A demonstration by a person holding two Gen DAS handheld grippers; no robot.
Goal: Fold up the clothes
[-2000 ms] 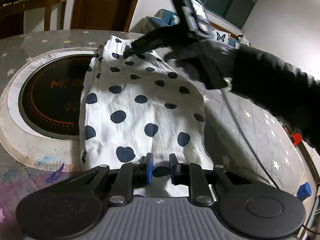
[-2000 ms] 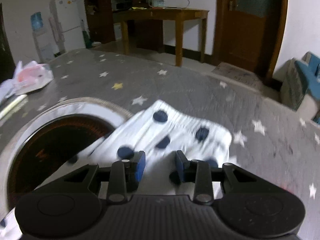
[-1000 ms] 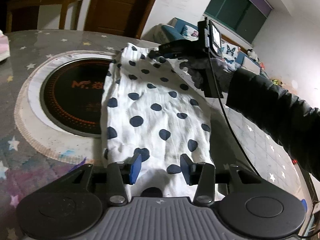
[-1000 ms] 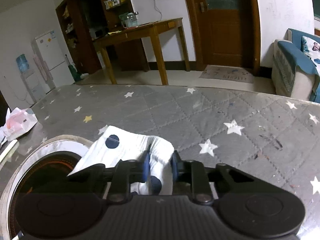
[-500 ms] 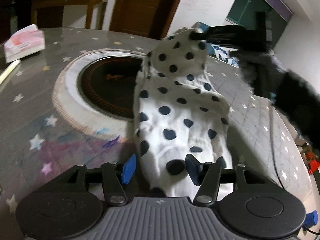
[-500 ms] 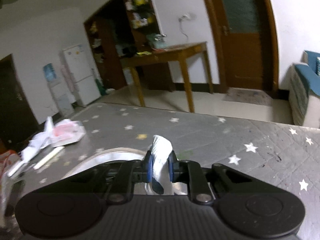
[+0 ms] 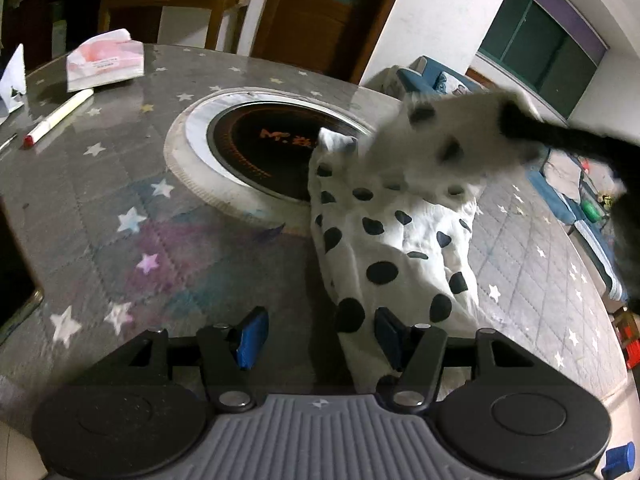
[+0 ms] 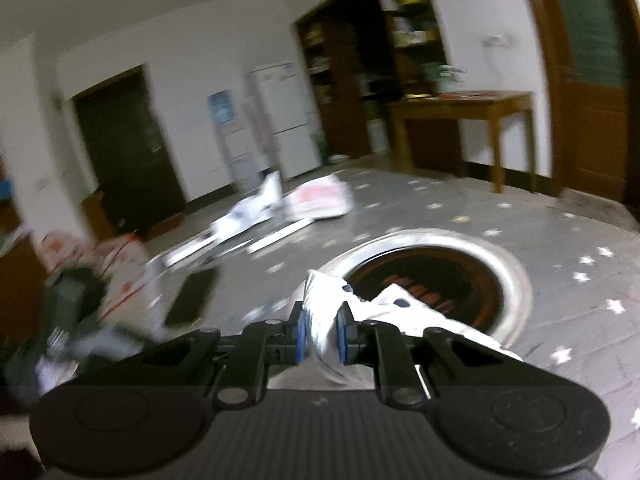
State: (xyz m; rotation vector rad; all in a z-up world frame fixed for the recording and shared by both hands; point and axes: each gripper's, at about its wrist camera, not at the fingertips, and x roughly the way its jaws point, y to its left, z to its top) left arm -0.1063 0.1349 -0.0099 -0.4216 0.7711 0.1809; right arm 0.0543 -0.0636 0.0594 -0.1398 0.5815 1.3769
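A white garment with dark blue dots (image 7: 394, 248) lies on the grey star-patterned table, its near end by my left gripper (image 7: 318, 336). The left gripper is open and empty, with the cloth's near corner against its right finger. My right gripper (image 8: 322, 338) is shut on the garment's far end (image 8: 324, 304) and holds it lifted over the rest. In the left wrist view that raised end shows as a blurred flap (image 7: 452, 144) above the cloth.
A round black cooktop with a white ring (image 7: 264, 144) is set in the table beside the garment. A tissue pack (image 7: 104, 64), a pen (image 7: 60, 114) and papers lie at the far left. A dark phone (image 8: 192, 298) lies on the table.
The right gripper has carried the garment's far end up and back over the cloth toward the near end. The left gripper has drifted left and stays open.
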